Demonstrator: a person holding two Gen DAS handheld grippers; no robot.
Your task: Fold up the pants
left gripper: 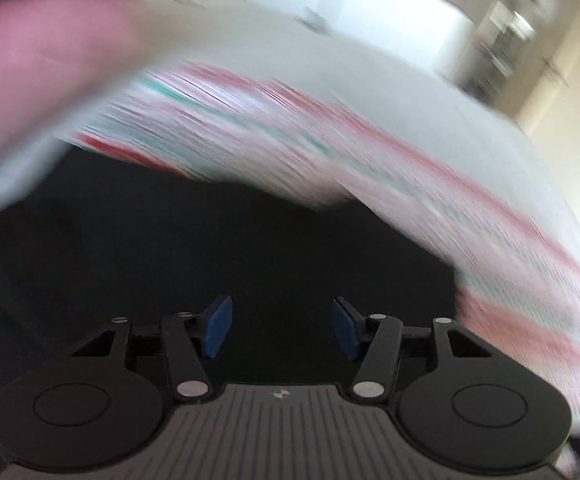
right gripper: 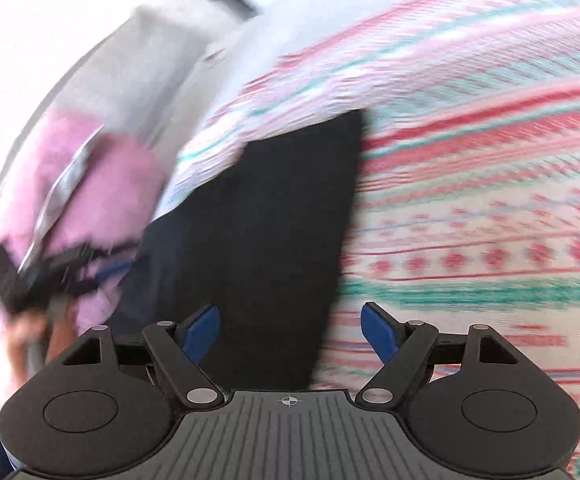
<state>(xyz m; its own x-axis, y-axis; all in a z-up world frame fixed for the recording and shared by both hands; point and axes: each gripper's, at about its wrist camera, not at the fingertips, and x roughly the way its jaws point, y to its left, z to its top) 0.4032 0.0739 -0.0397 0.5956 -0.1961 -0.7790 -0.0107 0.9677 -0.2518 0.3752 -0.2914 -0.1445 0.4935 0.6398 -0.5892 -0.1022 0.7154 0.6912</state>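
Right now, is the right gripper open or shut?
Open: the right gripper has its blue pads set wide apart, with nothing clamped, above the dark pants.

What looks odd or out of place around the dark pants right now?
Nothing stands out. The dark navy pants lie flat on the red-and-green patterned cloth with straight edges. Both views are motion-blurred, so small wrinkles cannot be judged. Both tongs are open and empty.

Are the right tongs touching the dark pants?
Apart. The right wrist view shows the right tongs open, nothing between their blue pads, pants lying beyond.
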